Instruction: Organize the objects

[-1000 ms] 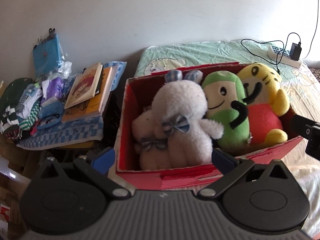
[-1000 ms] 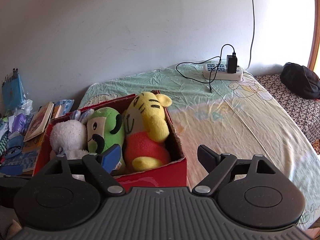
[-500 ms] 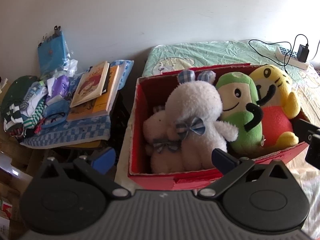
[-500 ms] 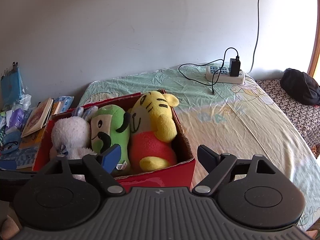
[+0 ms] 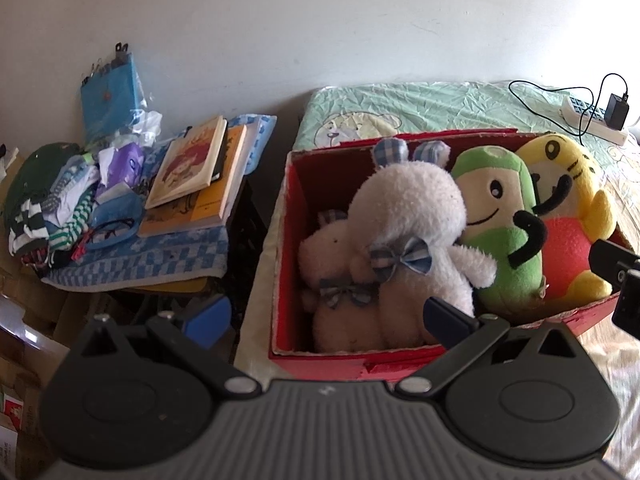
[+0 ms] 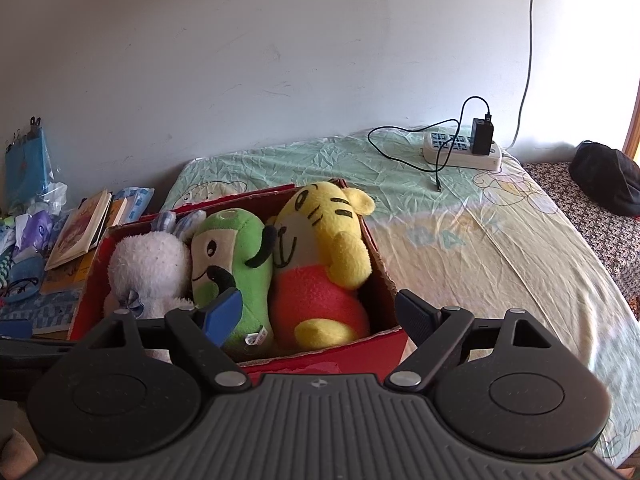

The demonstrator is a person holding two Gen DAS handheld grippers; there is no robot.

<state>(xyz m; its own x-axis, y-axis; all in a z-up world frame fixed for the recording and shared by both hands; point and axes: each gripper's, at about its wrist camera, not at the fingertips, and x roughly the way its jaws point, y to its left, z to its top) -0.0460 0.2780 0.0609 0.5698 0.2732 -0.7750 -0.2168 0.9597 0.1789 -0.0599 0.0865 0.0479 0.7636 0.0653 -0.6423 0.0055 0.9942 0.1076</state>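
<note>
- Sitting on the bed [image 6: 500,264] is a red box [image 5: 288,248], and it is the big thing to look from.
- Inside the box, four soft toys stand packed close together.
- At the box's left end is a small white toy [image 5: 332,256] with a checked bow, low down.
- Leaning on it is a big white bunny [image 5: 412,216] with checked ears and a blue bow.
- Next along is a green toy [image 5: 500,216] with a smiling face and a black arm, touching the bunny.
- At the box's right end is a yellow tiger [image 6: 320,252] with a red tummy, pressed against the green toy.
- The left tool [image 5: 326,314] hangs above the near left part of the box. Its two blue-tipped fingers are spread wide and hold nothing.
- The right tool [image 6: 318,310] hangs above the near right part of the box. Its fingers are spread wide too and hold nothing.
- Left of the box, off the bed, is a pile of books [image 5: 196,172] on a blue checked cloth [image 5: 152,260], with striped clothes [image 5: 48,208] beside them.
- Behind the box, far up the bed by the wall, lies a white power strip [image 6: 460,154] with a black charger [image 6: 482,136] plugged in.
- Far right of the box is a black bag [image 6: 608,176].
</note>
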